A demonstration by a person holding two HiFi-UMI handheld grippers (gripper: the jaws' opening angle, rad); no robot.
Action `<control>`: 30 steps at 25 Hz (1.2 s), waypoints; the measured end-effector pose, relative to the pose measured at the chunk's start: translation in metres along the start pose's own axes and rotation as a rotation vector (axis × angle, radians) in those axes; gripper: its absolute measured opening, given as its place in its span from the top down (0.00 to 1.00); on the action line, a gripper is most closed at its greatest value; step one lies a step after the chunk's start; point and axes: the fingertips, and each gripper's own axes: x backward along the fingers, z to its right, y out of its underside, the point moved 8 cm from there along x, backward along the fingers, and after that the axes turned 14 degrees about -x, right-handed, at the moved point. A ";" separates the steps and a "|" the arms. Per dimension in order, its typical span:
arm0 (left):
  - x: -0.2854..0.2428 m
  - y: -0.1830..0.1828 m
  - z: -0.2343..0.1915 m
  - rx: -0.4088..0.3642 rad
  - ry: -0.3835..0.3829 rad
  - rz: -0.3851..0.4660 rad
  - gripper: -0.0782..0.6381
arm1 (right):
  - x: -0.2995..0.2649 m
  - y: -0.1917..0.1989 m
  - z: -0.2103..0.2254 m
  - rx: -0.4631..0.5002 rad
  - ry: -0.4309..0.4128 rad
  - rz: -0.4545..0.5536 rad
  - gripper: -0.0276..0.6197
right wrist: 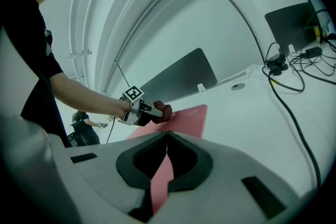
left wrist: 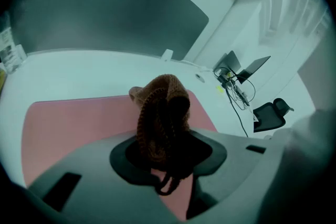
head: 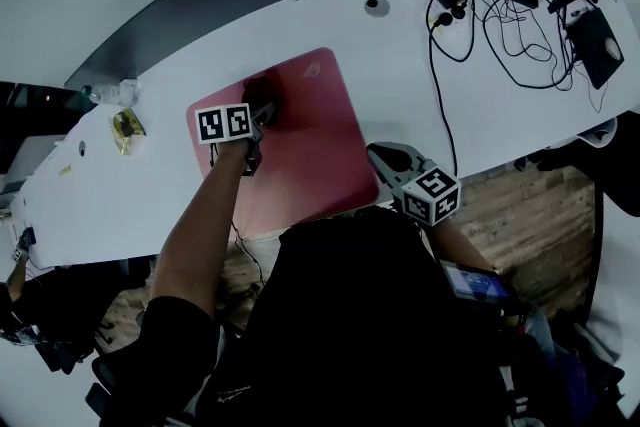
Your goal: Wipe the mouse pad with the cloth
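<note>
On the white desk [head: 400, 65] lies the pink mouse pad [head: 310, 145]. The left gripper [head: 262, 118] reaches over its far left part, jaws clenched on a bunched brown knitted cloth [left wrist: 160, 113] that sits against the pad's surface. The right gripper [head: 385, 160] rests at the pad's near right corner with its jaws pressed together and nothing visibly between them. Black cables [head: 500, 15] sprawl well apart, at the desk's far right.
</note>
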 end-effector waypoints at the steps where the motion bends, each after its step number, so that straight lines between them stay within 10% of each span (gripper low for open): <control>1: -0.009 -0.006 0.008 -0.007 0.019 0.000 0.70 | 0.002 0.000 0.002 -0.003 0.005 0.003 0.92; 15: -0.099 -0.075 0.085 -0.097 0.175 -0.014 0.70 | 0.017 -0.005 0.021 -0.021 0.053 0.027 0.92; 30: -0.100 -0.066 0.059 -0.061 0.097 -0.089 0.70 | 0.001 -0.016 0.018 0.006 0.025 -0.014 0.92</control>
